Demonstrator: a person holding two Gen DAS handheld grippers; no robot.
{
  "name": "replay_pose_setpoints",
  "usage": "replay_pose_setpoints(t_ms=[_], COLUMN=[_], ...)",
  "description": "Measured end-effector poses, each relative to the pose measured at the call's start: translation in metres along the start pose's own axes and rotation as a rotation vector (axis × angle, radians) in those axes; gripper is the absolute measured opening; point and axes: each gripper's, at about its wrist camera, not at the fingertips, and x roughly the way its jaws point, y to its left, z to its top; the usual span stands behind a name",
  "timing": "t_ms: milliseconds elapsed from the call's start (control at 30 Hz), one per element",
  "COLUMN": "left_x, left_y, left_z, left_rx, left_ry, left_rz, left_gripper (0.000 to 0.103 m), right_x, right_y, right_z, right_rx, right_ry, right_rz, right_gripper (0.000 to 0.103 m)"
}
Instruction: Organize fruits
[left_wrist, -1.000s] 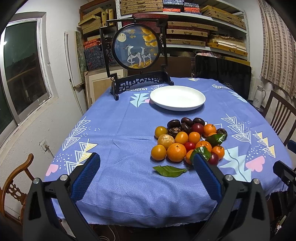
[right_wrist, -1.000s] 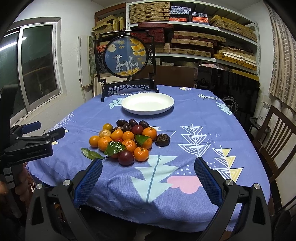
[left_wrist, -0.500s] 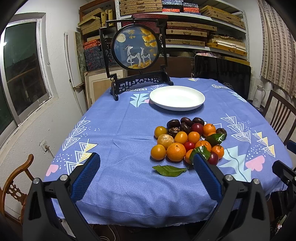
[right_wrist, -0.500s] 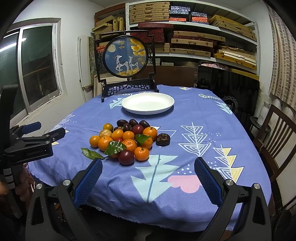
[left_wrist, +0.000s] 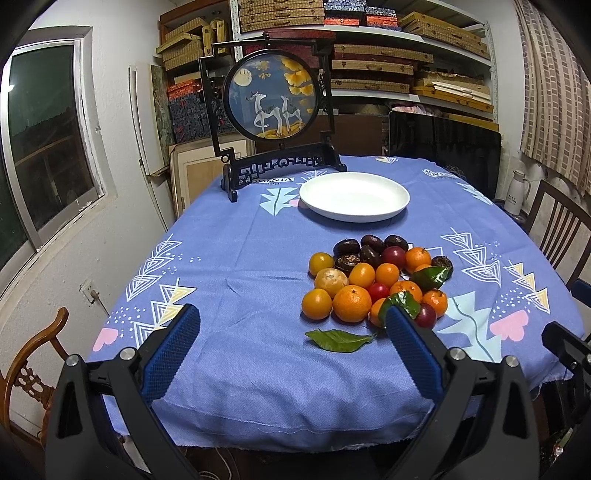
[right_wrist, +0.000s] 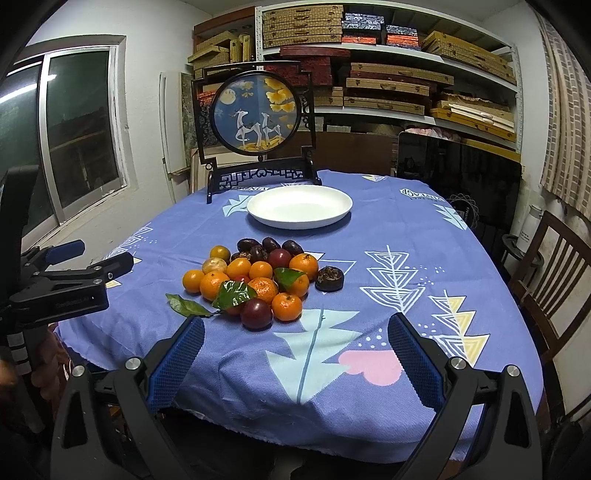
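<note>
A heap of fruit (left_wrist: 376, 280) lies on the blue tablecloth: oranges, small yellow fruits, red plums and dark wrinkled fruits, with green leaves. It also shows in the right wrist view (right_wrist: 258, 280). One dark fruit (right_wrist: 329, 278) sits a little apart to the right. An empty white plate (left_wrist: 354, 197) (right_wrist: 299, 206) stands behind the heap. My left gripper (left_wrist: 291, 325) is open and empty, near the table's front edge. My right gripper (right_wrist: 295, 336) is open and empty, in front of the heap.
A black-framed round deer screen (left_wrist: 273, 99) stands behind the plate. A loose leaf (left_wrist: 338, 339) lies in front of the heap. Wooden chairs stand at the right (right_wrist: 546, 266) and lower left (left_wrist: 29, 362). Shelves fill the back wall.
</note>
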Motion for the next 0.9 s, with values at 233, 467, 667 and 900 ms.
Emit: replay_pose_setpoints(t_ms=[233, 467, 667, 900], left_x=[0.000, -0.001, -0.001, 0.014], left_y=[0.000, 0.001, 0.000, 0.003], left_z=[0.000, 0.001, 0.001, -0.004], left_rx=[-0.001, -0.002, -0.002, 0.002], left_ry=[-0.002, -0.003, -0.001, 0.023], left_rz=[0.002, 0.002, 0.000, 0.004], left_gripper=[0.099, 0.099, 0.099, 0.099], right_x=[0.000, 0.000, 0.000, 0.025], right_y=[0.002, 0.002, 0.002, 0.003], right_z=[0.001, 0.002, 0.002, -0.007], right_rx=[0.001, 0.000, 0.000, -0.035], right_ry=[0.005, 0.000, 0.002, 0.063], right_rz=[0.000, -0.001, 0.000, 0.021], right_gripper=[0.100, 0.100, 0.100, 0.100])
